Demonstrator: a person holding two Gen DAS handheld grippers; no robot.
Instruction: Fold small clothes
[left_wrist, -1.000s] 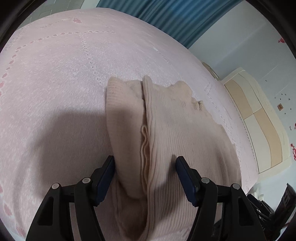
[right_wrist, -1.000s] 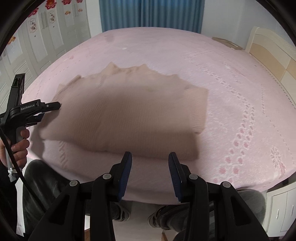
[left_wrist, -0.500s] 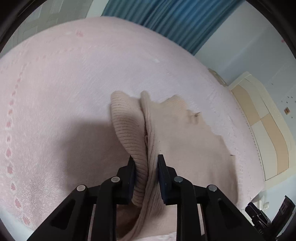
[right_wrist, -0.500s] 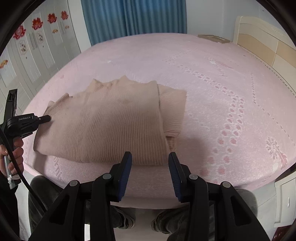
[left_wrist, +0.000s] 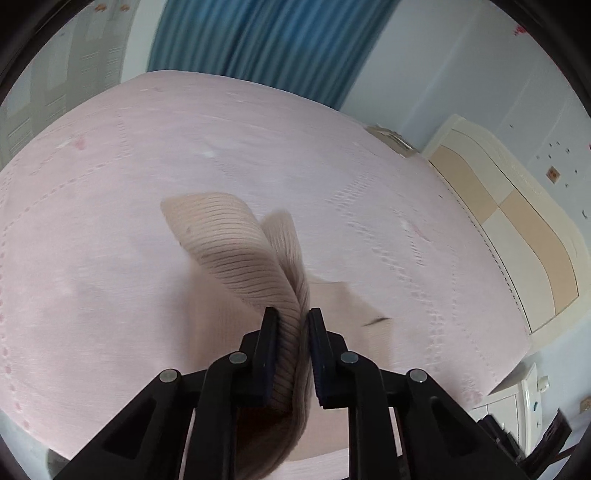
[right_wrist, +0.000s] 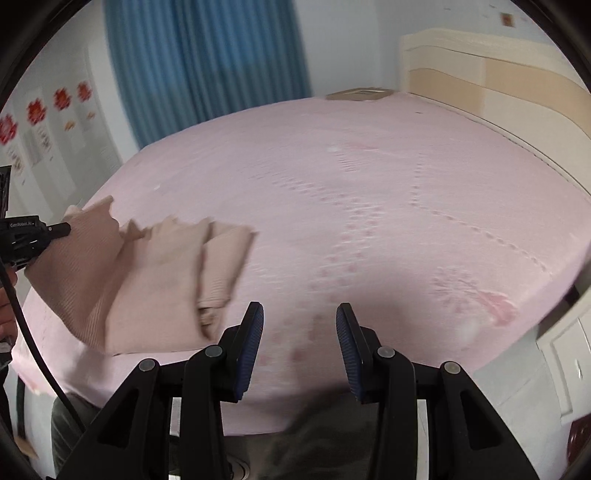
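Note:
A beige ribbed knit sweater (right_wrist: 159, 280) lies folded near the front left edge of the pink bed (right_wrist: 369, 206). My left gripper (left_wrist: 291, 325) is shut on the sweater's left edge (left_wrist: 236, 243) and lifts it off the bed, so the cloth stands up between the fingers. In the right wrist view the left gripper (right_wrist: 59, 230) shows at the far left, holding that raised edge. My right gripper (right_wrist: 299, 317) is open and empty, above the bed's front edge, to the right of the sweater.
A blue curtain (right_wrist: 207, 62) hangs behind the bed. A cream and tan headboard (right_wrist: 491, 77) stands at the right. A white bedside cabinet (left_wrist: 517, 398) is by the bed's corner. The person's legs (right_wrist: 332, 443) are below the front edge.
My left gripper closed on the sweater's left edge and raised it off the bed. My right gripper swung right, away from the sweater, still open.

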